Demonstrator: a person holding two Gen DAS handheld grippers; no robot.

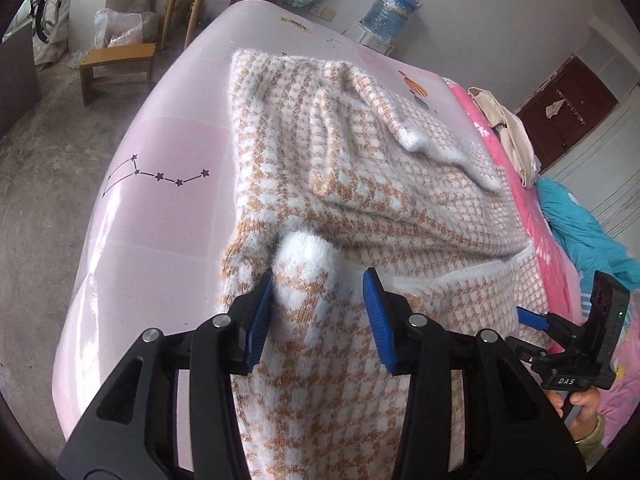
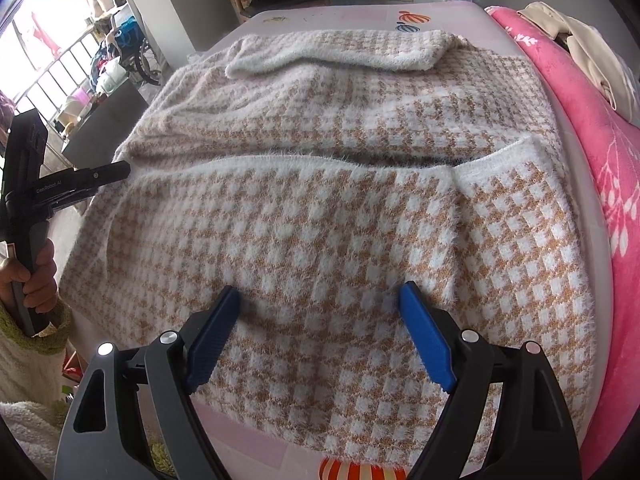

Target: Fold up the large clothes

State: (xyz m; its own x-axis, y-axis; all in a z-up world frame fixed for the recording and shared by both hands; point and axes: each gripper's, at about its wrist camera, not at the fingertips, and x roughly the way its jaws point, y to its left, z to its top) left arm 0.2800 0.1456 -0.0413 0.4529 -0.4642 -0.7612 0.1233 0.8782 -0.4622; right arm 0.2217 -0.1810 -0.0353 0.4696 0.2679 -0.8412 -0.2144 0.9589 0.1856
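A fuzzy tan-and-white houndstooth sweater (image 2: 320,216) lies spread on a pink table (image 2: 256,446), with a sleeve (image 2: 336,50) folded across its far end. My right gripper (image 2: 320,296) is open, its blue pads wide apart just above the sweater's near part. My left gripper (image 1: 320,276) is open too, its pads either side of a raised fold of the sweater (image 1: 308,248) at the table's left edge. The sweater also shows in the left wrist view (image 1: 360,168). The left gripper appears in the right wrist view (image 2: 100,176), the right one in the left wrist view (image 1: 532,318).
A pink floral blanket (image 2: 592,148) and beige cloth (image 2: 580,40) lie along the table's right side. Wooden stools (image 1: 116,64) stand on the concrete floor beyond the table's left edge. A water jug (image 1: 392,8) stands by the far wall.
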